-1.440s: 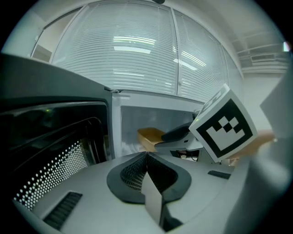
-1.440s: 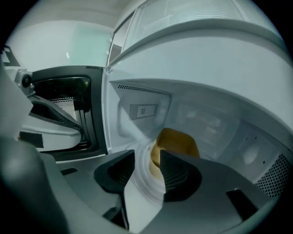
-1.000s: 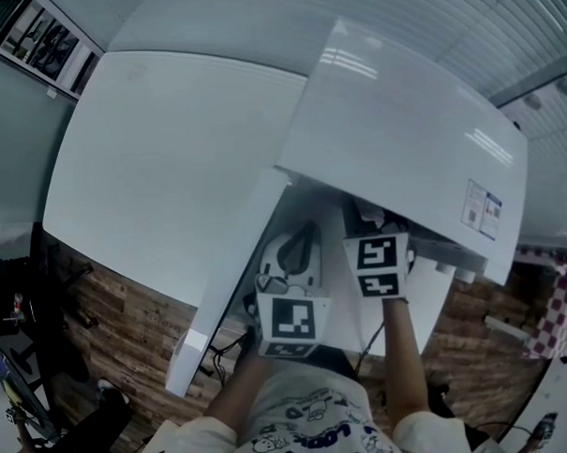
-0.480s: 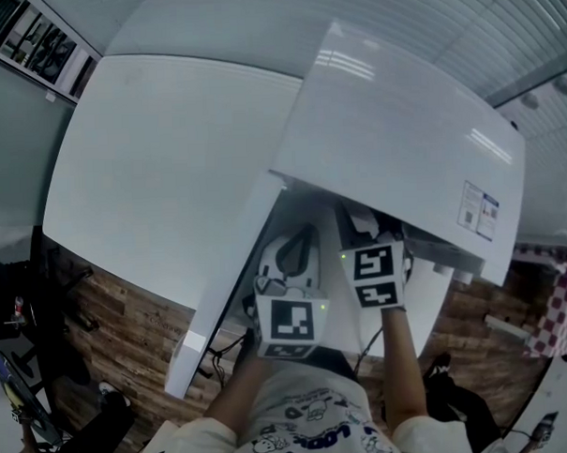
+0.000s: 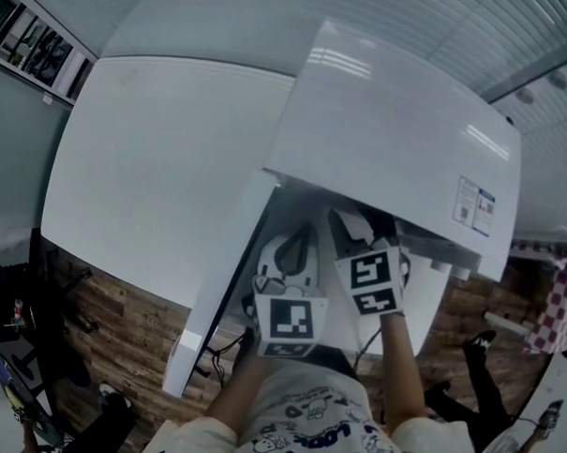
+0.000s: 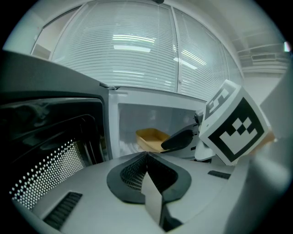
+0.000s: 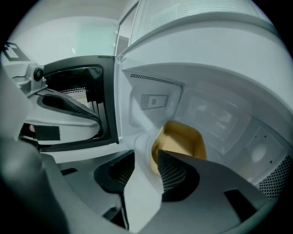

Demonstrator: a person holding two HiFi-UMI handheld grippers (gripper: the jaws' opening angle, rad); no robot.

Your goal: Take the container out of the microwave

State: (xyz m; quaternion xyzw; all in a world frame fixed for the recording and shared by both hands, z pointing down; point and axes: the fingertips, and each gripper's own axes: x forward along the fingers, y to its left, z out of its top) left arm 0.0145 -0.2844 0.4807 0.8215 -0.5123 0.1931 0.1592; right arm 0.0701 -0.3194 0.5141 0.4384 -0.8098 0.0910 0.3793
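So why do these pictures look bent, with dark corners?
Wide-angle lenses: both gripper views have black corners and bowed microwave walls; the head view bends edges too, with glare streaks on the microwave top; the yellow container looks sharp in the right gripper view.

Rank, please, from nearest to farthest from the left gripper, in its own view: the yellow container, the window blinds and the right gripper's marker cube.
1. Marker cube, close by at right.
2. Yellow container, inside the microwave, centre.
3. Window blinds, behind the microwave, top.
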